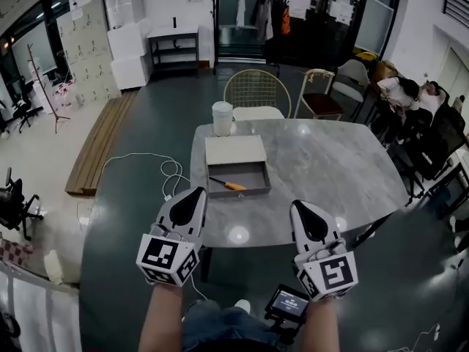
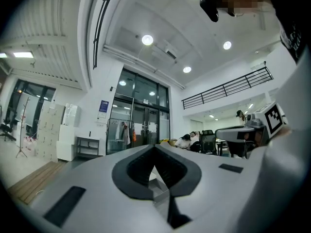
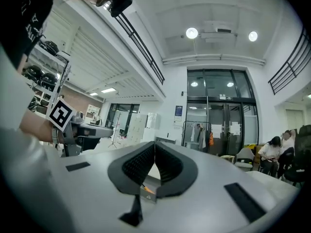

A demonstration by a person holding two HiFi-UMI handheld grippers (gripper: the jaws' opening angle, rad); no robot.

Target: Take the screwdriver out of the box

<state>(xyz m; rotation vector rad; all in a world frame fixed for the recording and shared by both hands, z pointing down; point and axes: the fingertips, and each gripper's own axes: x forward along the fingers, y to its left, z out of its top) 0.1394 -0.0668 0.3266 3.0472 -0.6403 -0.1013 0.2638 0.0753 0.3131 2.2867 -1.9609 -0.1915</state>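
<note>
A grey open box lies on the marble table, its lid tipped back. In its tray lies the screwdriver, orange handle to the right, dark shaft to the left. My left gripper hovers at the table's near edge, just short of the box's front left corner, jaws shut and empty. My right gripper is level with it, to the right of the box, also shut and empty. In the left gripper view the left gripper shows tips touching. Under the right gripper, a bit of the orange screwdriver shows.
A white cup stands just behind the box. Two chairs stand at the table's far side. A white cable trails on the floor at the left. Seated people are at the far right. A small screen hangs at my waist.
</note>
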